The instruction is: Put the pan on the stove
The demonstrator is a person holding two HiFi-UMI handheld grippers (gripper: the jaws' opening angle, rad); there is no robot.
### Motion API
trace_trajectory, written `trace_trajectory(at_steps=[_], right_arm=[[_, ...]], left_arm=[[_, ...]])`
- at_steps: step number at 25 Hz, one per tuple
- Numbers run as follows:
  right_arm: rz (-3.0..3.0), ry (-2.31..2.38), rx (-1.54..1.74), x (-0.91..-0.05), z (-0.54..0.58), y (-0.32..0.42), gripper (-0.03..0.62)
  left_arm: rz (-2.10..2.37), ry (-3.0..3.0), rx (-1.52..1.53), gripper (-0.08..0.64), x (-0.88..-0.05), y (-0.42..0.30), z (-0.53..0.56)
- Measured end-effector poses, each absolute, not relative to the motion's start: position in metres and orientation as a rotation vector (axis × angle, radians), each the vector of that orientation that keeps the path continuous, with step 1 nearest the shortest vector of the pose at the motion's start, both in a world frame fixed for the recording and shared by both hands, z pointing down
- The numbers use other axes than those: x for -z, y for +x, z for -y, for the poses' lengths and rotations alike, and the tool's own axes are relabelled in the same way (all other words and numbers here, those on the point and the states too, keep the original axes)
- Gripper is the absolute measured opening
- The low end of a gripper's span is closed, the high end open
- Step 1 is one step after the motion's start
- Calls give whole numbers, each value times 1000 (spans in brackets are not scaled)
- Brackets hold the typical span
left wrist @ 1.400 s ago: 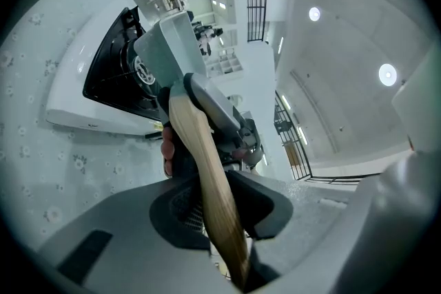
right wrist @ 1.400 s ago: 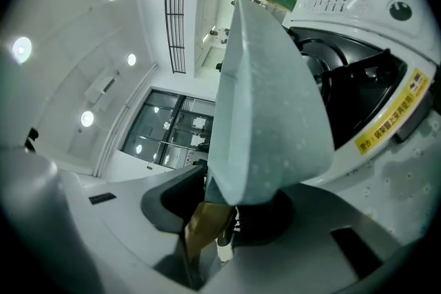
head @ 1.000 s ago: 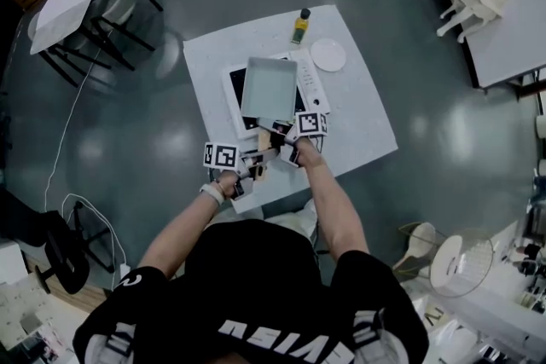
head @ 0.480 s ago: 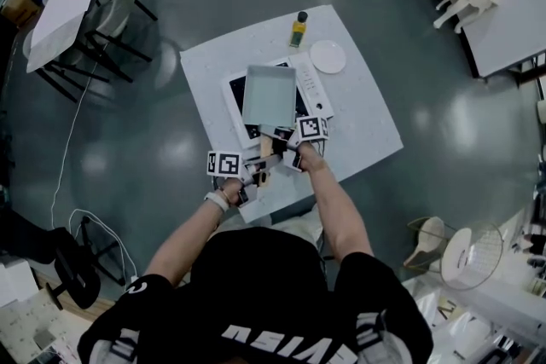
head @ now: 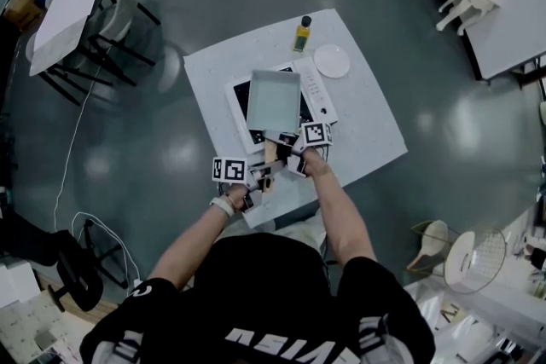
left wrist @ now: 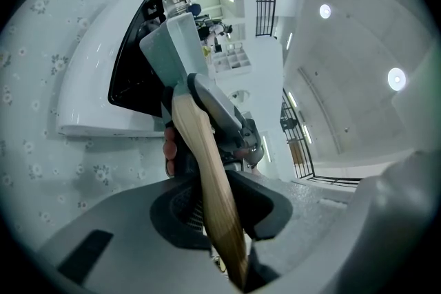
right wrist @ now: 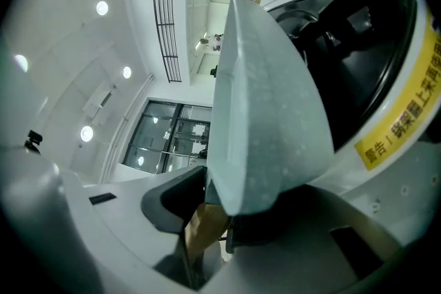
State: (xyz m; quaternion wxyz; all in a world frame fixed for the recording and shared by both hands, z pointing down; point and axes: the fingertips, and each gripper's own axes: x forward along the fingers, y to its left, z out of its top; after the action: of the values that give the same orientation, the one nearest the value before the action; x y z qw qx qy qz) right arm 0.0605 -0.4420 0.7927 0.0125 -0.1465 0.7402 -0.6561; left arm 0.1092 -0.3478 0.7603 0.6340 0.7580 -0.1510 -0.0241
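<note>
A square pale grey pan (head: 273, 98) with a wooden handle (head: 270, 154) hangs tilted over the black glass of the white induction stove (head: 317, 91); I cannot tell whether it touches. My left gripper (head: 258, 176) holds the handle's near end (left wrist: 207, 175), its jaws closing on the wood. My right gripper (head: 287, 151) is shut where the handle (right wrist: 203, 227) meets the pan (right wrist: 269, 100). The left gripper view shows the pan (left wrist: 180, 45) above the stove (left wrist: 103, 103).
The stove sits on a small white table (head: 367, 125). A yellow bottle (head: 302, 33) and a white plate (head: 331, 60) stand at the table's far edge behind the stove. Grey floor surrounds the table; chairs and other tables stand further off.
The pan stays over the stove in both grippers. It and the grippers have shifted only slightly, a little nearer the person.
</note>
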Motion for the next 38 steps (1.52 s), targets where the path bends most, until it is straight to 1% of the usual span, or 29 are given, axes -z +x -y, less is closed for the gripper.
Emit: trace_trajectory(at_steps=[12, 14, 17, 22, 26, 28, 31, 35, 38], right_arm=[[-2210, -467, 2088, -795, 441, 61, 117], [-2204, -476, 2081, -794, 441, 63, 127], [-2183, -493, 2083, -797, 438, 69, 178], [-2144, -509, 2075, -798, 434, 79, 184], [-2143, -540, 2076, -798, 430, 84, 184], [-2148, -551, 2072, -798, 429, 87, 184], [-2168, -572, 2053, -796, 426, 92, 186], [-2217, -679, 2011, -793, 422, 105, 184], [-2230, -690, 1970, -787, 421, 111, 184]], left_arm=[[371, 1733, 92, 67, -765, 107, 349], [327, 1713, 157, 66, -755, 112, 349], [288, 1701, 216, 64, -745, 116, 349], [373, 1723, 122, 64, -764, 109, 350], [354, 1698, 156, 65, -759, 112, 349], [356, 1696, 156, 78, -758, 111, 349], [307, 1732, 200, 140, -750, 114, 348], [439, 1747, 102, 162, -766, 96, 347], [490, 1748, 127, 169, -762, 84, 349]])
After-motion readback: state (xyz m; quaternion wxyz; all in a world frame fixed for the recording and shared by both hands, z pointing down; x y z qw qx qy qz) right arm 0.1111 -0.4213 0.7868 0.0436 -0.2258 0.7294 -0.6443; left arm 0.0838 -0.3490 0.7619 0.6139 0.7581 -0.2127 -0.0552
